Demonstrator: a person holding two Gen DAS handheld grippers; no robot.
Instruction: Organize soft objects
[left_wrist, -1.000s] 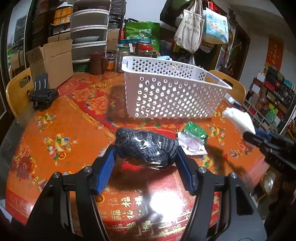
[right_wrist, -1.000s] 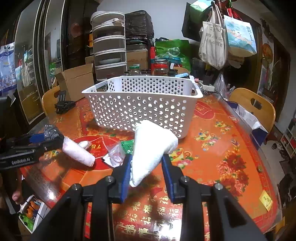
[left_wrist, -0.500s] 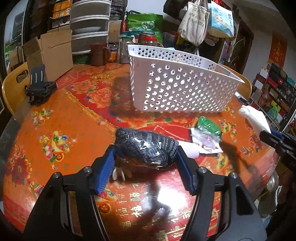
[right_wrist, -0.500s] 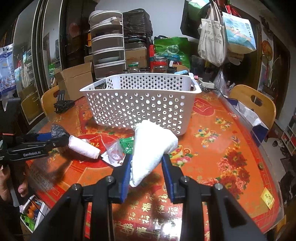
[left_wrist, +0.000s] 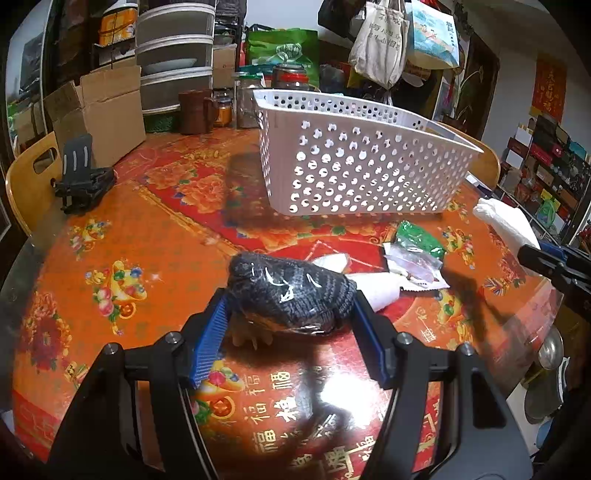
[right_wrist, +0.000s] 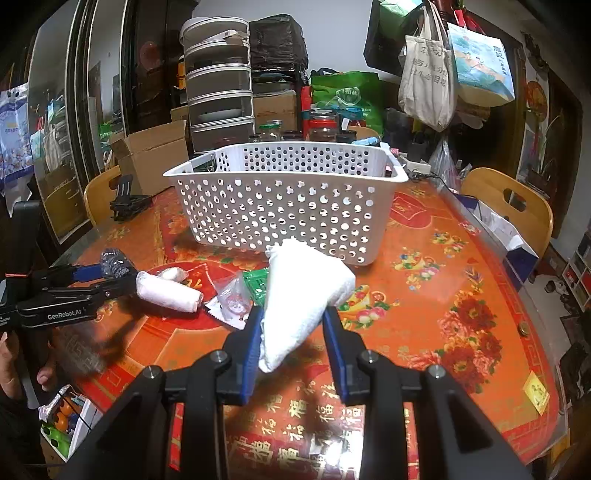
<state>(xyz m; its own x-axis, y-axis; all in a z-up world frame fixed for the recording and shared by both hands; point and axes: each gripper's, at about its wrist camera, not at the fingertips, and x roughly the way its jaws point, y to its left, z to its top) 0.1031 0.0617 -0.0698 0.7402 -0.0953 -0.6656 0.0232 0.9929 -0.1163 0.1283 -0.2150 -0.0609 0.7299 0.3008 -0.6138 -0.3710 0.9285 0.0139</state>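
Left wrist view: the left tongs (left_wrist: 291, 314) are clamped on a dark knitted bundle wrapped in clear film (left_wrist: 290, 293), one blue pad pressing on each end. The bundle hangs just over the tabletop (left_wrist: 147, 236), which wears a red and orange flowered cloth. The white perforated basket (left_wrist: 354, 166) stands beyond the bundle, well apart from it. Between the basket and the bundle lie a green packet (left_wrist: 419, 236) and a clear plastic sachet (left_wrist: 413, 262), touching each other. A white rolled cloth (left_wrist: 373, 288) lies just behind the bundle, partly hidden by it. To the basket's right, the right tongs (left_wrist: 532, 254) come in from the frame's edge with a white folded towel (left_wrist: 506, 221) between them. A black clamp (left_wrist: 83, 181) sits far to the basket's left, beside a cardboard box (left_wrist: 99, 110).

Right wrist view: the right tongs (right_wrist: 293, 325) are clamped on the white folded towel (right_wrist: 303, 291), which sticks up between the blue pads, in front of the basket (right_wrist: 284, 199) and apart from it. Left of the basket's near wall, the left tongs (right_wrist: 110, 273) grip the dark bundle (right_wrist: 116, 264) just above the tabletop (right_wrist: 443, 295). The white rolled cloth (right_wrist: 168, 291) lies just beside that bundle, with the sachet (right_wrist: 231, 299) and green packet (right_wrist: 256, 280) between it and the towel. A person's fingers (right_wrist: 44, 376) show at the lower left.
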